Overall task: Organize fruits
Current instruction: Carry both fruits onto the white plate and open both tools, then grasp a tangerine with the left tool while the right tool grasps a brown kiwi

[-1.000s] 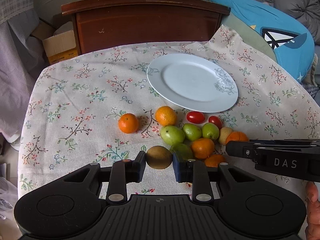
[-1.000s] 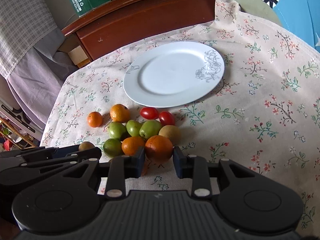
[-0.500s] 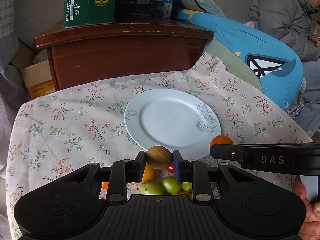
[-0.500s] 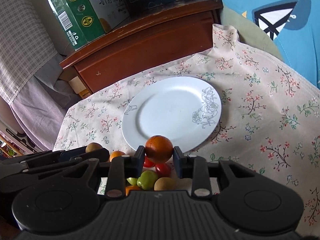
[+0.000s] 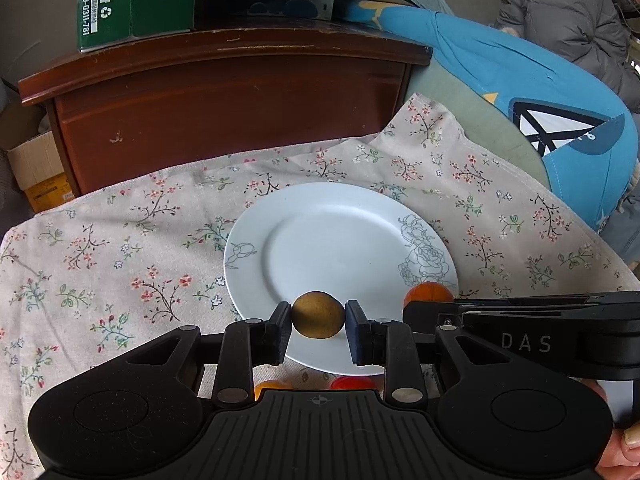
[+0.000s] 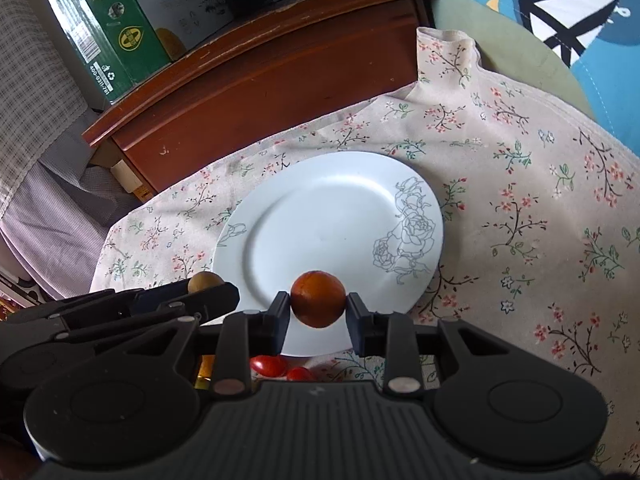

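Over the near rim of the white plate (image 5: pixel 340 240), from my left wrist camera, I see the left gripper (image 5: pixel 318 326) clamped on a brown kiwi (image 5: pixel 317 314), its two pads pressed against the fruit's sides so it hangs above the plate's front edge. Just to the right, the right gripper (image 5: pixel 430 310) reaches in from the side, and the top of the orange (image 5: pixel 426 294) it carries shows above its black body. I can make out a bit of a cherry tomato (image 5: pixel 352 382) and another orange fruit (image 5: pixel 268 388) under my gripper, down on the floral tablecloth (image 5: pixel 100 248). A wooden cabinet (image 5: pixel 224 100) stands behind the table with a green carton (image 5: pixel 132 0) on top. From my right wrist camera, the right gripper (image 6: pixel 318 316) is closed tight on the orange (image 6: pixel 318 298), held over the near edge of the plate (image 6: pixel 328 220). The left gripper (image 6: pixel 208 296) lies alongside at the left, with the kiwi (image 6: pixel 204 281) peeping over it beside the plate's left rim. Two cherry tomatoes (image 6: pixel 268 365) rest on the tablecloth (image 6: pixel 540 220) below the plate.
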`<state>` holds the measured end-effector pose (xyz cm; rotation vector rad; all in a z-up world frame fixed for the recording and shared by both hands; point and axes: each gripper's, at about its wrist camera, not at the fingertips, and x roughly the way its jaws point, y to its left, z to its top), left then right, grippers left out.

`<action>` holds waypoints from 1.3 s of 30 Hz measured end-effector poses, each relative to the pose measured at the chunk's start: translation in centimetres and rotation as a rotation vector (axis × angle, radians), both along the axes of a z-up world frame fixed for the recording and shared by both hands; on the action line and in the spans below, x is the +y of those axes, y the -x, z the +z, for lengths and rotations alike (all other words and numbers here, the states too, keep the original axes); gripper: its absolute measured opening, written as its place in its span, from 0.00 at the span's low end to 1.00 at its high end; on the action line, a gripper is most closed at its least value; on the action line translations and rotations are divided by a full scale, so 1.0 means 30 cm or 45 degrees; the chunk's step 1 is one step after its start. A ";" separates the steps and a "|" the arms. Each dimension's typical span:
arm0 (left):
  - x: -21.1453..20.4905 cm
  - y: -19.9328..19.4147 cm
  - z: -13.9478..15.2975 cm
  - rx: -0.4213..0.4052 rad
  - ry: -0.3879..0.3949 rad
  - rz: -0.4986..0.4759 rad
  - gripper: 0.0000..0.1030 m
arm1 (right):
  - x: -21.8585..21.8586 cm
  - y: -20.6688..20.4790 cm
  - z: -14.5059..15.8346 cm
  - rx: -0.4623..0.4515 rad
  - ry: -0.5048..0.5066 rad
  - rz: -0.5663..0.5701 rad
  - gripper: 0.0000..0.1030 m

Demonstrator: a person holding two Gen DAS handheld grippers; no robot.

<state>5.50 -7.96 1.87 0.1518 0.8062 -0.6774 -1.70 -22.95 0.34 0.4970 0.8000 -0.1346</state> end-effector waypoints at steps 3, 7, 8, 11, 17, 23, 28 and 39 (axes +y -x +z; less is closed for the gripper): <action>-0.016 -0.016 -0.023 0.018 -0.016 -0.001 0.26 | -0.016 -0.018 -0.021 0.021 -0.027 -0.019 0.30; -0.018 -0.030 -0.035 0.024 -0.020 0.020 0.28 | -0.026 -0.031 -0.028 0.016 -0.032 -0.040 0.33; -0.016 -0.033 -0.033 0.026 -0.023 0.024 0.28 | -0.030 -0.032 -0.028 0.015 -0.039 -0.043 0.35; -0.013 -0.035 -0.012 0.019 -0.016 0.031 0.31 | -0.036 -0.027 -0.013 -0.005 -0.049 -0.047 0.36; 0.032 -0.044 0.063 -0.014 0.024 0.103 0.54 | -0.028 -0.008 0.019 -0.032 -0.052 -0.013 0.40; 0.099 -0.019 0.106 -0.007 -0.027 0.148 0.57 | 0.004 0.018 0.038 -0.025 -0.014 0.051 0.40; 0.180 0.013 0.118 0.019 -0.062 0.195 0.57 | 0.042 0.059 0.053 -0.017 0.027 0.117 0.40; 0.301 0.082 0.076 0.064 -0.131 0.259 0.57 | 0.101 0.153 0.049 0.020 0.075 0.216 0.41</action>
